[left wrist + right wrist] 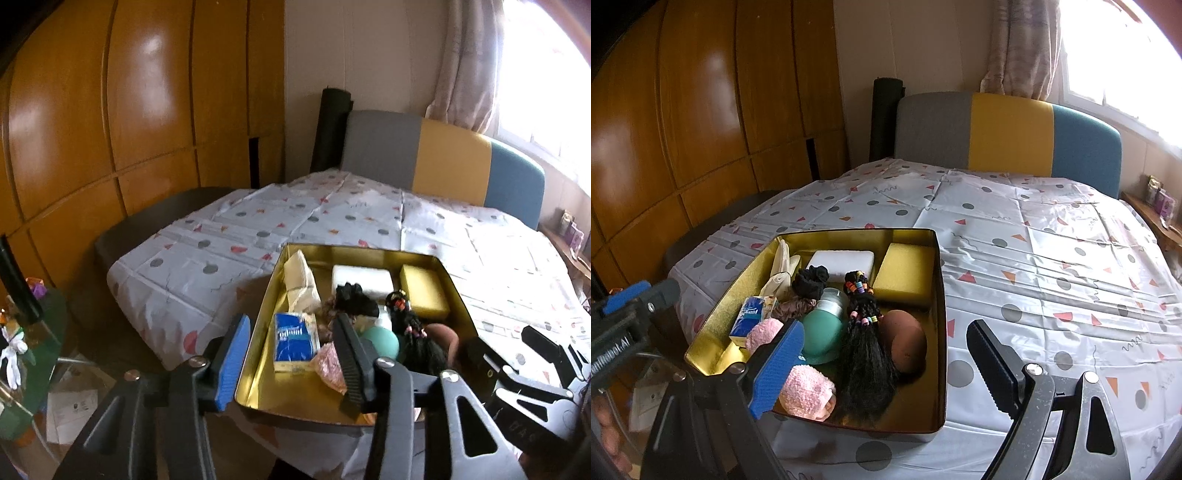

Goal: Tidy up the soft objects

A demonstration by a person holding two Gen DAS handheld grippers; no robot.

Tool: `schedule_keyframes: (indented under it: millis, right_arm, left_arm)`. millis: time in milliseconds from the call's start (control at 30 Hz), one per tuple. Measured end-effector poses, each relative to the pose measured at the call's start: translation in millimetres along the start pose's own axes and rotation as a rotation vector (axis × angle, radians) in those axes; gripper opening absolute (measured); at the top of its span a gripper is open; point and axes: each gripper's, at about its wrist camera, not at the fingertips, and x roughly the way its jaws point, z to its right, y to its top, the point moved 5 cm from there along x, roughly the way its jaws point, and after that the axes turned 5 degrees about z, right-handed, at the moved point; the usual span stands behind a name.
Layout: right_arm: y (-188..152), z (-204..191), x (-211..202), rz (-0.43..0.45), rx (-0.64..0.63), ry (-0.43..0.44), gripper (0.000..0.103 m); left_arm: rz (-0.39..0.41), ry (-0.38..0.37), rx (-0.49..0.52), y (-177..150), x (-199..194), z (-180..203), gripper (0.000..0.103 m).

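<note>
The soft things lie crowded in a shallow gold metal tin [938, 280] at the near left of the tabletop: fluffy pink socks [807, 395], a yellow sponge block [908, 275], a black hair bundle with coloured beads [866, 350]. All look light and squashy; each would best be pinched at its thick middle. The left tool [291, 363] straddles the tin's near left wall, jaws apart, pressing nothing. The right tool [886, 369] stands spread wide and empty. A glossy patterned plastic cloth [1052, 258] covers the tabletop; a wooden wardrobe [701, 110] stands left.
</note>
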Motion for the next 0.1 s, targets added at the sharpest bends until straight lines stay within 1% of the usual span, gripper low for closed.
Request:
schedule_keyframes:
  millis: [67, 100]
  right_arm:
    - [0.9, 0.4, -0.1, -0.001, 0.0, 0.002, 0.09]
    - [1.1, 0.9, -0.2, 0.0, 0.0, 0.0, 0.09]
  left_arm:
    - [0.007, 0.009, 0.011, 1.7, -0.7, 0.0, 0.046]
    - [-0.005, 0.004, 0.005, 1.6, 0.7, -0.1, 0.046]
